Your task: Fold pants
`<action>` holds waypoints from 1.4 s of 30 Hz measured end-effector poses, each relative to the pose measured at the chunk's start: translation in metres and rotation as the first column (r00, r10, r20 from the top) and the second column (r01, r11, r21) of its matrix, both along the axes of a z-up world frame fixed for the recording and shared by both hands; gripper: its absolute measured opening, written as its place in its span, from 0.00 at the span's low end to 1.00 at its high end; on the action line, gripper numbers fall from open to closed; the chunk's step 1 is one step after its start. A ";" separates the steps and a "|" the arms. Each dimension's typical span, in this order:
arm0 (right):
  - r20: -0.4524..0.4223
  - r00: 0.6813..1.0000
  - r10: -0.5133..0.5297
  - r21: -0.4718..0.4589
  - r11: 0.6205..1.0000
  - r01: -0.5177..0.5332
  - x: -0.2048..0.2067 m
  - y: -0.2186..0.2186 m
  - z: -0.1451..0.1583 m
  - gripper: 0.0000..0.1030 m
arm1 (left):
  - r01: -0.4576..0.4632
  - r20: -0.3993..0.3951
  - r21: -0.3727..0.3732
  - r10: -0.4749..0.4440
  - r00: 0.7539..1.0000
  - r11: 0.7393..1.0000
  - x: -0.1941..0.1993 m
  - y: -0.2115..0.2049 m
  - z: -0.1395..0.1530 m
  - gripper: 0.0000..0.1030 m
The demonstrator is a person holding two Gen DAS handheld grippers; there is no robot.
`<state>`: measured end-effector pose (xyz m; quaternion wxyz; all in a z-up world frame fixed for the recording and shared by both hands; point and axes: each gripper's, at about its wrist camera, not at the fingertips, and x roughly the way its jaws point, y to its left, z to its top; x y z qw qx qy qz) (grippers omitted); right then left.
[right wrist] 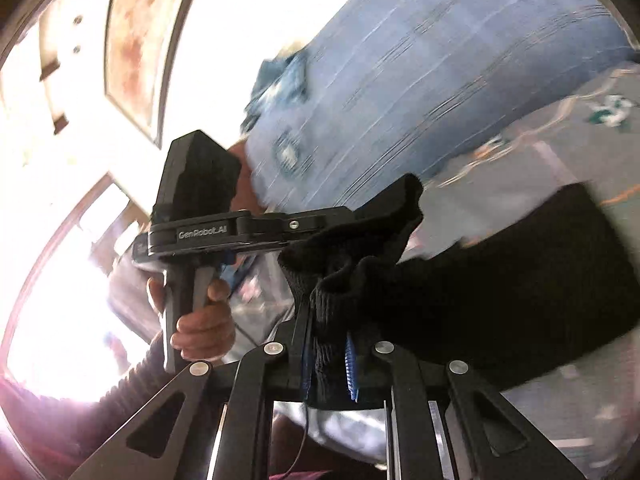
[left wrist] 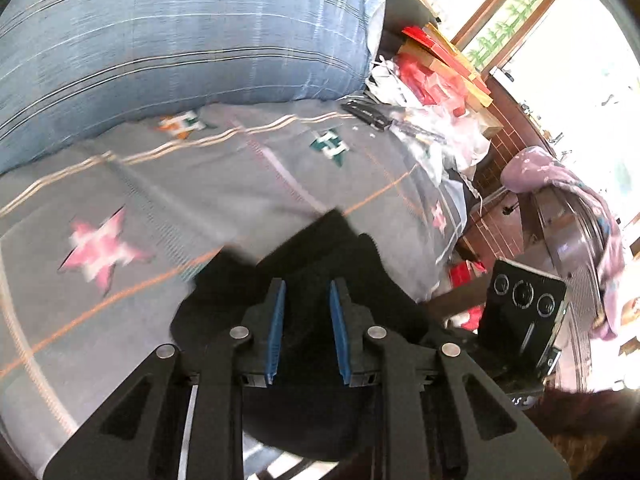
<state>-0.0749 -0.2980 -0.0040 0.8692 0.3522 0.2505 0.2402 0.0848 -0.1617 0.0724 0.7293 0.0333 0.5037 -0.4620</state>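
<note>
The black pants (left wrist: 320, 248) hang in a bunch over the grey patterned bedsheet (left wrist: 160, 192). My left gripper (left wrist: 307, 300) has its blue pads apart with black cloth lying between and under them; I cannot tell if it grips the cloth. My right gripper (right wrist: 328, 344) is shut on the ribbed edge of the black pants (right wrist: 500, 280), which stretch off to the right. The left gripper (right wrist: 332, 216) shows in the right wrist view, its fingers reaching into the same cloth. The right gripper's body (left wrist: 520, 312) shows in the left wrist view.
A big blue striped pillow (left wrist: 180, 40) lies at the head of the bed. Red and yellow boxes and plastic bags (left wrist: 432, 80) are piled at the bed's right side. A purple cloth (left wrist: 568, 192) hangs over a rail. Windows are bright behind.
</note>
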 end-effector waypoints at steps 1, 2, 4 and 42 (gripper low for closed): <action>-0.009 1.000 -0.021 0.017 1.000 0.022 -0.001 -0.012 -0.003 0.12 | -0.004 -0.008 0.008 0.004 1.000 1.000 0.003 -0.017 -0.004 0.19; -0.021 0.998 -0.051 0.026 0.998 0.051 -0.001 -0.027 -0.008 0.12 | -0.007 -0.016 0.013 0.008 1.000 1.000 0.005 -0.027 -0.008 0.19; -0.039 0.993 -0.109 0.006 0.994 0.109 -0.001 -0.052 -0.016 0.12 | -0.016 -0.015 0.052 0.016 1.000 0.999 0.011 -0.064 -0.024 0.19; -0.192 0.960 -0.203 -0.315 0.939 0.136 0.041 -0.105 -0.049 0.18 | -0.528 -0.029 0.191 0.542 0.840 0.828 -0.011 0.012 -0.101 0.61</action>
